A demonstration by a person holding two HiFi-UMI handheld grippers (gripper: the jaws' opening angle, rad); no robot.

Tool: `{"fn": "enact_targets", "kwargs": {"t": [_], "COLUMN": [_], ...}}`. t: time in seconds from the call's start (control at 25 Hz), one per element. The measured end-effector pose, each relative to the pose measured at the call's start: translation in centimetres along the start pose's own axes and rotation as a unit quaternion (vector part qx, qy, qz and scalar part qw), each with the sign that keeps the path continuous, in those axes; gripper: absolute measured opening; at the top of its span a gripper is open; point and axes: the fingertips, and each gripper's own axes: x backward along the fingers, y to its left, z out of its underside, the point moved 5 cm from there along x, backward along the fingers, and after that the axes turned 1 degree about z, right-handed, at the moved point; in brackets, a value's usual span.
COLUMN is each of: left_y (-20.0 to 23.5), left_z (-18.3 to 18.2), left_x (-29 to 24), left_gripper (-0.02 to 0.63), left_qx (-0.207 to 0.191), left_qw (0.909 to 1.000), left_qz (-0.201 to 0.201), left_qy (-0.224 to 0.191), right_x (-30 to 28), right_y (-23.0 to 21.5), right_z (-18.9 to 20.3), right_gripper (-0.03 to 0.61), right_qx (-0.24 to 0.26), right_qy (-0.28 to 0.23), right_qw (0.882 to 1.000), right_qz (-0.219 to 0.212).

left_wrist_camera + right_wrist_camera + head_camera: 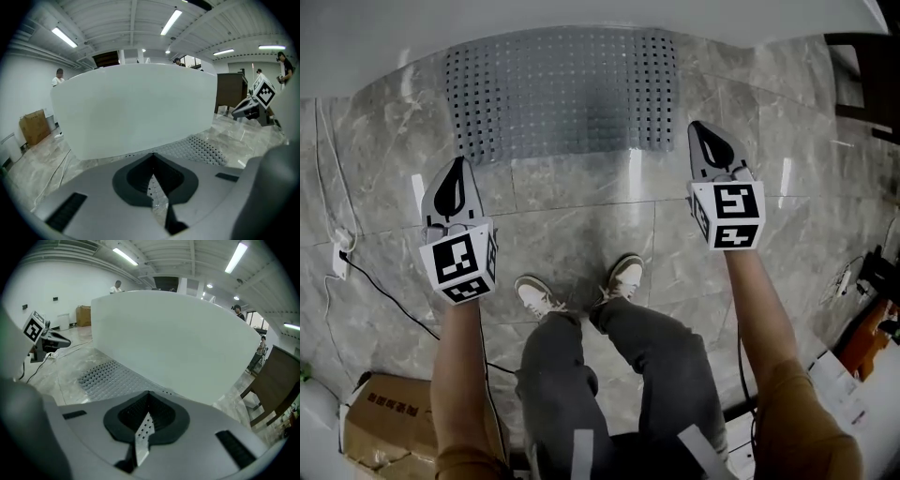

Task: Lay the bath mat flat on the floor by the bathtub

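head view / bath mat: grey perforated bath mat (562, 94) lies spread on the floor (581, 234), long edge right against the bathtub (581, 28); no folds or curled corners seen
head view / left tongs: left tongs (457, 178) held up off the floor, near the mat's left end, apart from it, pointing toward the tub
head view / right tongs: right tongs (705, 141) by the mat's right end, tip over its corner in the picture, not gripping it
head view / person: stands mid-floor, shoes (581, 291) well short of the mat
left gripper view / tongs state: left tongs (152, 164) closed tight, nothing between the pads; only a sliver of floor shows past them
left gripper view / scene: tub wall (136, 108) ahead, mat (197, 147) flat at its foot, other tongs (255, 105) off to the right
right gripper view / tongs state: right tongs (145, 416) pressed together, empty; the dotted strip in the slit looks like the mat beyond, not a held piece
right gripper view / scene: tub (178, 343) ahead, mat (108, 378) flat beside it, left tongs (47, 338) at far left
step: looks like placement is done, both tongs let go and clear
next move: probably just a check that all edges lie flat; if one lifts, open one pair and press or tug that edge
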Motion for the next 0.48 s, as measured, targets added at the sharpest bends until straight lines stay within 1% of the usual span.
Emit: {"fn": "enact_targets", "kwargs": {"t": [0.2,0.48], "left_y": [-0.9,-1.5], "left_z": [-4.5,-10.4], "left_x": [2.8,5.5], "left_gripper": [0.005,0.005], "left_qx": [-0.008,0.004], "left_qw": [0.9999,0.9997], "left_qz": [0.011,0.022], "left_qy": [0.007,0.005], "right_x": [3.7,7.6], "right_y": [-1.1,-2.8], "right_z": [-4.0,-9.0], "right_gripper": [0.003,0.003], "right_qx": [0.003,-0.001], "right_qy": [-0.002,-0.01], "right_qw": [1.0,1.0], "right_qz": [-0.006,-0.004]}}
